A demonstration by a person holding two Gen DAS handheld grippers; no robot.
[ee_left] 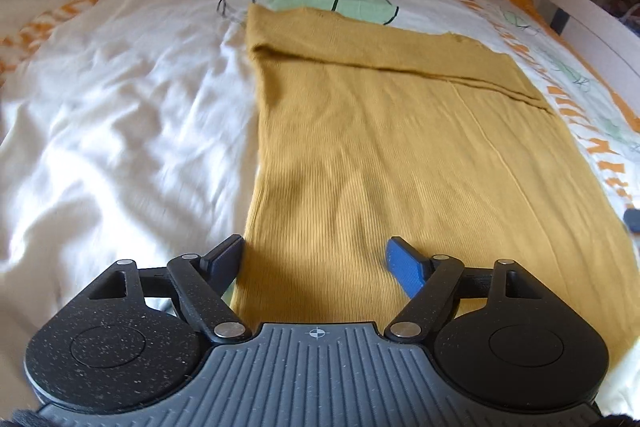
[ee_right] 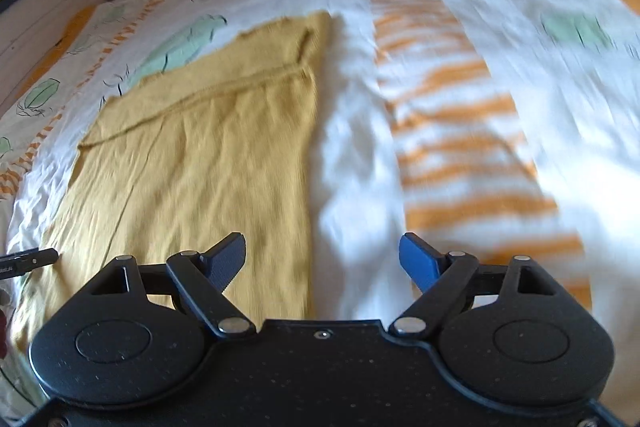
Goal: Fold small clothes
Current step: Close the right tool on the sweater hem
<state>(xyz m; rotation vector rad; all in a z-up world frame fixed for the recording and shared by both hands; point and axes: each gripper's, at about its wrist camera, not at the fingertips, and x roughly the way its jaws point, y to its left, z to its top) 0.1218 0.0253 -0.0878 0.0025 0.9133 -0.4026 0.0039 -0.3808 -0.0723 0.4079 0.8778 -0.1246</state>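
Note:
A mustard-yellow ribbed garment (ee_left: 400,147) lies flat on the bed, folded into a long rectangle with a fold line across its far end. My left gripper (ee_left: 316,261) is open and empty, hovering over the garment's near left edge. In the right wrist view the same garment (ee_right: 208,147) lies to the left. My right gripper (ee_right: 322,259) is open and empty above the garment's near right edge, its left finger over the cloth and its right finger over the sheet. A tip of the other gripper (ee_right: 36,259) shows at the left edge.
The garment rests on a white bedsheet (ee_left: 120,147) with orange lettering and green drawings. A white bed frame (ee_left: 580,7) runs behind. An orange striped band (ee_right: 460,147) of the sheet lies right of the garment.

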